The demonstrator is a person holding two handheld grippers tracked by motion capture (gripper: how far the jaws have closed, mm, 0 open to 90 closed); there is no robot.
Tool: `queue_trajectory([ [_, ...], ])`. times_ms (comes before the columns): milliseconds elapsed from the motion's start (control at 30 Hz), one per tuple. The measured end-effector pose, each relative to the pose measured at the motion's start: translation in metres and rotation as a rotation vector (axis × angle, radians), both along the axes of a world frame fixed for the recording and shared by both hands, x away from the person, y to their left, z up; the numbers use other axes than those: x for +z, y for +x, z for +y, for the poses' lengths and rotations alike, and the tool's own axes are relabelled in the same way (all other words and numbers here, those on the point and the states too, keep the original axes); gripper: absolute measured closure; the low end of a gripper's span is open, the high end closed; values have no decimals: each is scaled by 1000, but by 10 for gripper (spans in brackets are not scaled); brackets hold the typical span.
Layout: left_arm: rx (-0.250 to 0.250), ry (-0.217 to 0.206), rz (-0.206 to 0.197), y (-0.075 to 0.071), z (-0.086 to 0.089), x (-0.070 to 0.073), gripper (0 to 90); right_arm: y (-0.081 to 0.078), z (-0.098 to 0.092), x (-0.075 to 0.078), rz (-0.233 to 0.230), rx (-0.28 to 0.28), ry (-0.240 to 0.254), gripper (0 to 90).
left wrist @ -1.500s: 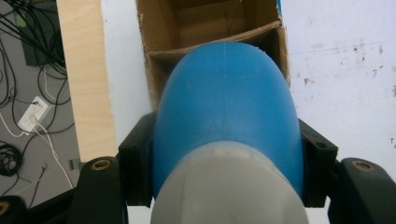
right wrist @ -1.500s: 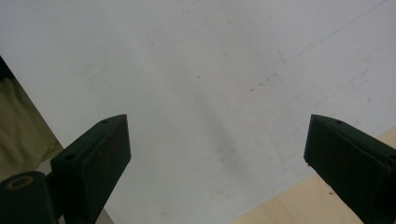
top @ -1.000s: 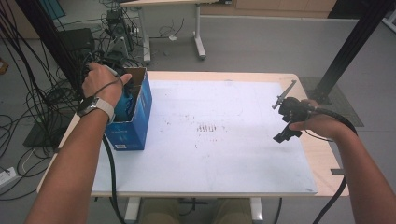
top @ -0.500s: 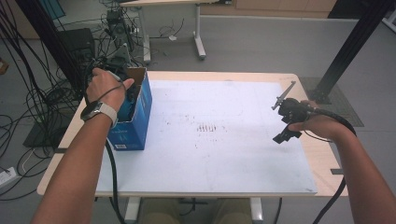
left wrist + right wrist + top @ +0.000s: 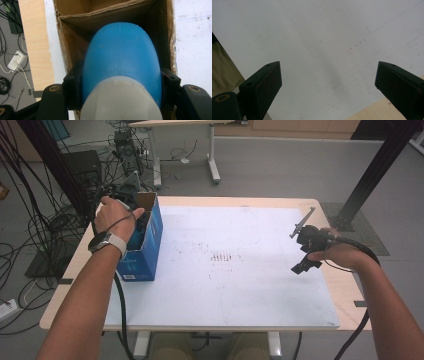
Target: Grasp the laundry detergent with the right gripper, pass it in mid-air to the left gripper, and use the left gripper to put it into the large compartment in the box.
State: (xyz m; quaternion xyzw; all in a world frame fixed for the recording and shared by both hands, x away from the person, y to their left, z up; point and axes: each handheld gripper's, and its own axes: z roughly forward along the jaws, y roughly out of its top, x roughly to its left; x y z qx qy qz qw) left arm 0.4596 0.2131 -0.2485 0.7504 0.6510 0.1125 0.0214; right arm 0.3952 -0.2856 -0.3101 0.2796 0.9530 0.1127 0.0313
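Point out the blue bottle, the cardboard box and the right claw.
blue bottle (image 5: 121, 57): left gripper view, on its rounded blue body.
cardboard box (image 5: 150, 237): high view, on its blue outer side wall.
right claw (image 5: 328, 82): right gripper view, midway between its two open black tips.

The floor (image 5: 280, 165) is grey and smooth. A light wooden table (image 5: 235, 201) has a big white sheet (image 5: 240, 295) spread over most of its top. Behind its far edge stands another table on white legs (image 5: 214, 162). Lots of black cables (image 5: 35, 220) lie by the left edge. A black post (image 5: 372, 175) leans up near the far right corner.
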Motion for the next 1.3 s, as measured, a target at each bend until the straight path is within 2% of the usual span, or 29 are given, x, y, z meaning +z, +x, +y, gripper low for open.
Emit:
queue_trajectory([
  [267,6,1,1,0,1,-7,376,-1,-2,-2,2,-6,1,71],
  [633,-4,4,29,2,1,-18,376,-2,-3,-4,9,-6,2,71],
  [800,-3,1,24,2,2,-24,376,-2,-3,-6,12,-9,0,71],
  [1300,-8,-3,25,2,3,-25,375,-3,-4,-3,4,-11,0,71],
])
